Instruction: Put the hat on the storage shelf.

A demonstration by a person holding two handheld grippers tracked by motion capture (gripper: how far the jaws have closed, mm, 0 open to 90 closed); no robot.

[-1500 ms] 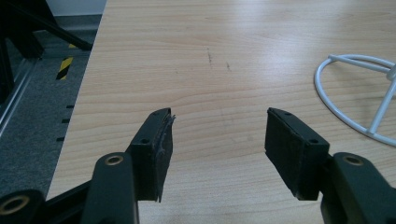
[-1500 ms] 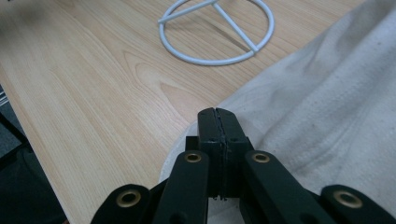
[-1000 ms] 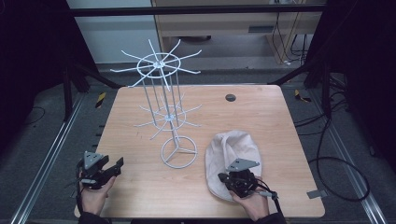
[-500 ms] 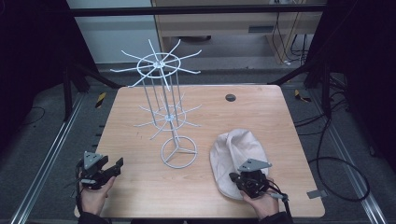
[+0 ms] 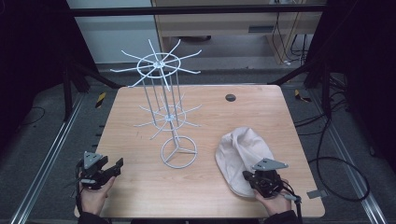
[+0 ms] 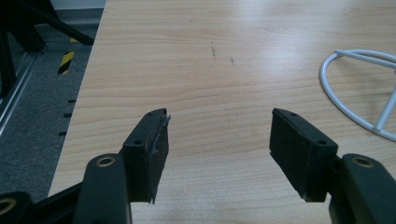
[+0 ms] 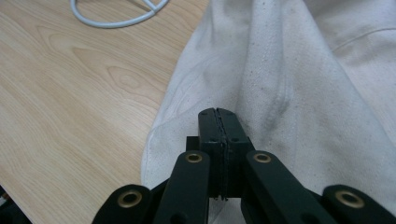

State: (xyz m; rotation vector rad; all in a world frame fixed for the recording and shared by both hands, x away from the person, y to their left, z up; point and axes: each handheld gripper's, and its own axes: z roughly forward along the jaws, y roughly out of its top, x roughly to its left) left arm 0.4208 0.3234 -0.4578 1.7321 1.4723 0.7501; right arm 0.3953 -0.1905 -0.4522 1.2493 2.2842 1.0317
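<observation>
Meanwhile left gripper [image 6: 218,135] hovered wide apart over bare wooden table [image 5: 233,116], near-left; right gripper [image 7: 218,116] sat w/ jaws pressed together atop cream cap [image 7: 299,79], near-right.

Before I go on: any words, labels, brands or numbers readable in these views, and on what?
None. The white cap, the wire stand, the table and both grippers, left and right, carry no readable text.

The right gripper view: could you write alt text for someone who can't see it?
Two black jaws of the right gripper are pressed shut over a cream cap on a wooden table. Whether they pinch the fabric is unclear. A white wire stand's base ring curves at the top.
</observation>
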